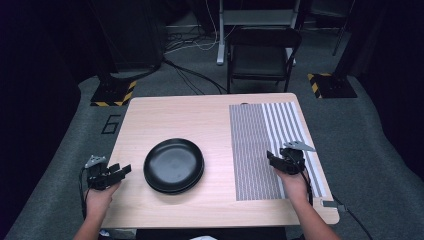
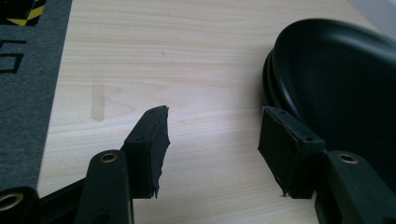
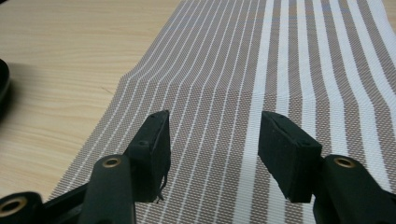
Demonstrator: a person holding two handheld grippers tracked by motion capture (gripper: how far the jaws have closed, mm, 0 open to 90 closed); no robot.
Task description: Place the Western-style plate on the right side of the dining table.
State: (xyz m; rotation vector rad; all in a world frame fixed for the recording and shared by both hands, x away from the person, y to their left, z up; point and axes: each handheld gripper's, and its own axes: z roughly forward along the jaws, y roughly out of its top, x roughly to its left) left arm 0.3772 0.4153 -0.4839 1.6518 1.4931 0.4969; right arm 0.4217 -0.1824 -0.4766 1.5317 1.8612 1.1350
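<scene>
At table's near edge, both grippers empty, approach stage.

Left gripper (image 1: 120, 171) hangs just off the table's left edge, jaws half-parted with nothing between them, pointing toward the stacked black plates (image 1: 173, 165) near the middle of the wooden table (image 1: 190, 112). Right gripper (image 1: 272, 159) hovers over the striped placemat (image 1: 270, 145), jaws likewise half-parted and bare. Judged: no grasp begun; the next move calls for the left gripper to take a plate's rim squarely, without disturbing the stack.

Each black tool, left tool (image 1: 124, 170) and right tool (image 1: 270, 158), has a grey three-cornered plate, brass screws and a black cable.
</scene>
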